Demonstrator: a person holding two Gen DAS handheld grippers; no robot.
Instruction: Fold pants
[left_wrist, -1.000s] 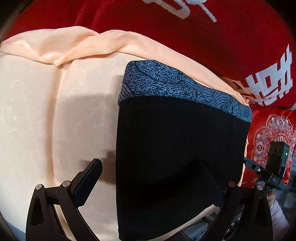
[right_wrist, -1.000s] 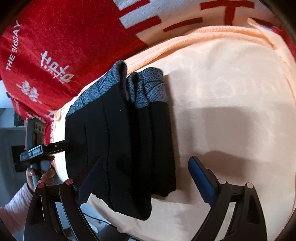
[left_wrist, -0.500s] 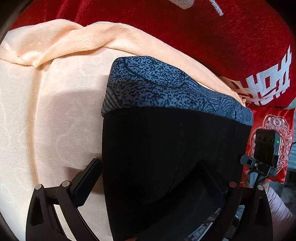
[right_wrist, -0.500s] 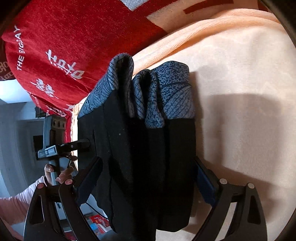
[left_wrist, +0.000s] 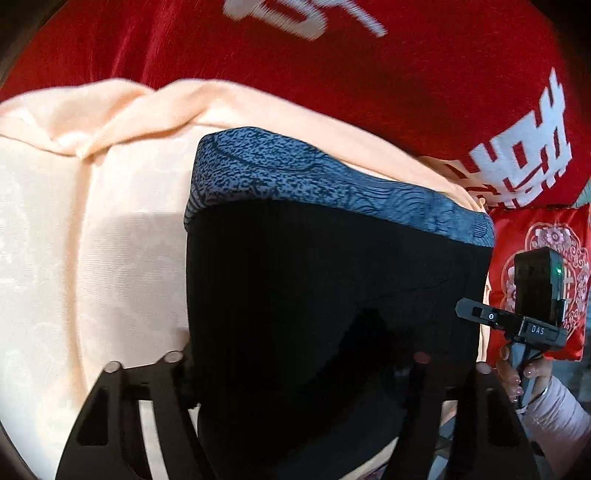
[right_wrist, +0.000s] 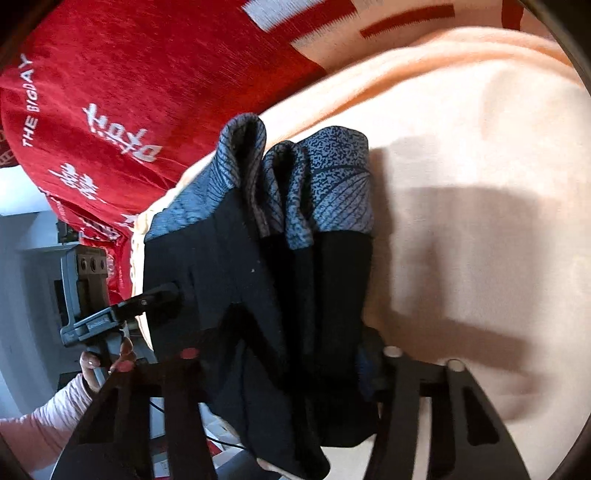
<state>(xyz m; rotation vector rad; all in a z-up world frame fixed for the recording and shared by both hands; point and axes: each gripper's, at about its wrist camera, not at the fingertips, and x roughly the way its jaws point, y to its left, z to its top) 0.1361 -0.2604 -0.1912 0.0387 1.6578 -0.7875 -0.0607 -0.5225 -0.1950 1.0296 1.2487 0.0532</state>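
The black pants with a blue-grey patterned waistband lie folded in several layers on a peach towel. My left gripper is shut on the near edge of the folded pants; its fingertips are hidden in the black cloth. In the right wrist view the pants show stacked layers with the waistband at the far end. My right gripper is shut on the near end of the stack. Each gripper shows in the other's view, the right and the left, at the pants' sides.
A red blanket with white lettering lies behind the towel, also in the right wrist view. A red embroidered cushion sits at the right. The towel's near edge drops off beside the pants.
Both grippers moved in over the folded pants and closed from wide open onto the near edge of the stack. The pants stay on the towel.
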